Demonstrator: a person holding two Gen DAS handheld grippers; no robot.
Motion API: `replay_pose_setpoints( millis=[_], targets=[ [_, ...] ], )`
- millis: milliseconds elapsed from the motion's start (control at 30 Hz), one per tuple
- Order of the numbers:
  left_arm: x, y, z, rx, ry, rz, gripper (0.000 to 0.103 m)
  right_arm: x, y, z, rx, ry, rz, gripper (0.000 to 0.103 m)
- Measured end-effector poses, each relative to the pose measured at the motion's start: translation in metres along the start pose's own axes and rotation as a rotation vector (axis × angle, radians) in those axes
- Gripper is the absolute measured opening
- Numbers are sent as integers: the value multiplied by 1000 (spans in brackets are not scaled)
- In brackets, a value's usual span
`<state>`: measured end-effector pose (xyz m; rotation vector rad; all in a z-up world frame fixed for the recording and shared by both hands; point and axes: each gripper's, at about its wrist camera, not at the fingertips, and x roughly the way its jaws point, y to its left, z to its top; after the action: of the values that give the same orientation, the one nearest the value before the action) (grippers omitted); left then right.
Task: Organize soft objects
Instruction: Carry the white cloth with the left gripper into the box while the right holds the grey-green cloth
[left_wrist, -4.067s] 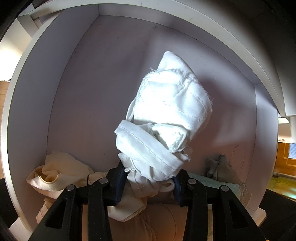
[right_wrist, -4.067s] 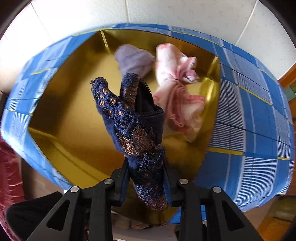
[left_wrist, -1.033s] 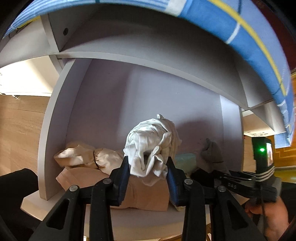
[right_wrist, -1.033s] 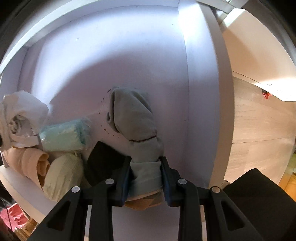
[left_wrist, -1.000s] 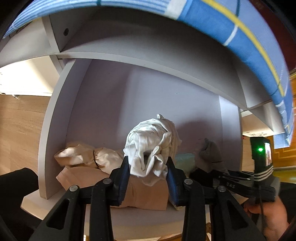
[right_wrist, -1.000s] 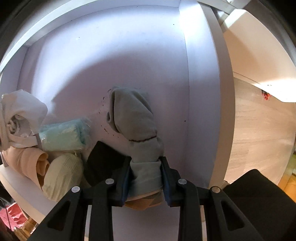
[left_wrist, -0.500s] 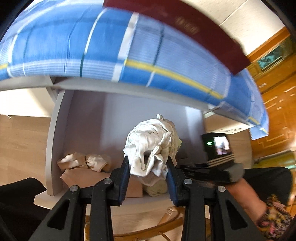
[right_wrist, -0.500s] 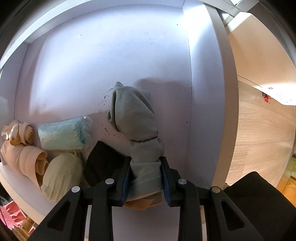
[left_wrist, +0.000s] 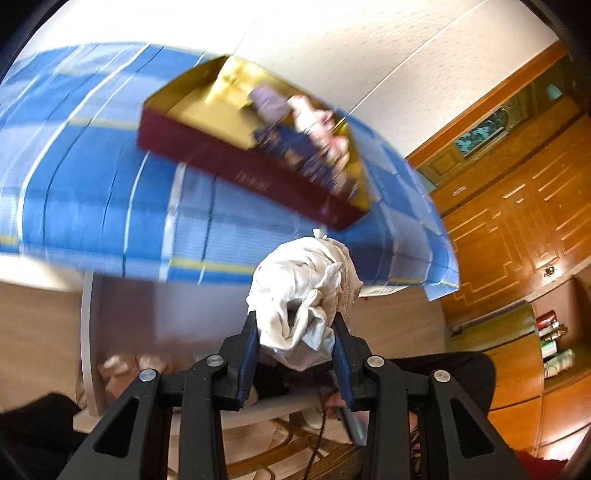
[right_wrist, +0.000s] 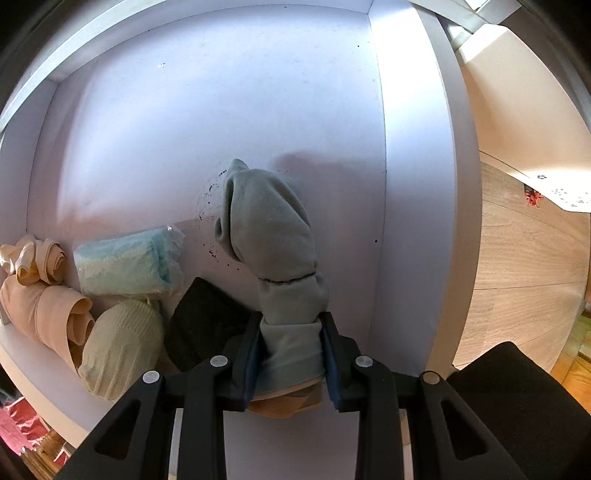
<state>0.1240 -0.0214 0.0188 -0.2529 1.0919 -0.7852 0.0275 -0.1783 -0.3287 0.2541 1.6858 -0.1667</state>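
My left gripper is shut on a bundled white cloth and holds it in the air below a dark red box with a gold inside. The box sits on a blue checked cloth and holds a lilac, a pink and a navy lace item. My right gripper is shut on a grey-green rolled sock inside a white shelf compartment, close to its right wall.
In the compartment lie beige rolls, a mint bundle in plastic, a cream knitted roll and a black cloth. Wooden cabinets stand at the right. A wooden floor shows past the shelf wall.
My left gripper has lifted the white cloth out of the shelf and up to the level of the red box. My right gripper stays in the compartment, shut on the grey-green sock.
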Motion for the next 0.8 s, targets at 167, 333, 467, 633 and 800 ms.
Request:
replay_pose_setpoints(
  millis=[167, 333, 467, 633, 800],
  targets=[
    [-9, -11, 35, -16, -45, -26, 37, 1, -1, 1, 8, 5, 11, 29],
    [-13, -16, 83, -60, -120, -38, 37, 0, -4, 3, 9, 10, 18, 29],
    [-8, -19, 119, -62, -172, 4, 37, 1, -6, 4, 12, 13, 23, 29],
    [12, -7, 162, -135, -214, 40, 37, 3, -8, 6, 10, 20, 30, 29],
    [39, 9, 198, -197, -244, 100, 37, 4, -13, 7, 26, 27, 54, 29]
  ],
)
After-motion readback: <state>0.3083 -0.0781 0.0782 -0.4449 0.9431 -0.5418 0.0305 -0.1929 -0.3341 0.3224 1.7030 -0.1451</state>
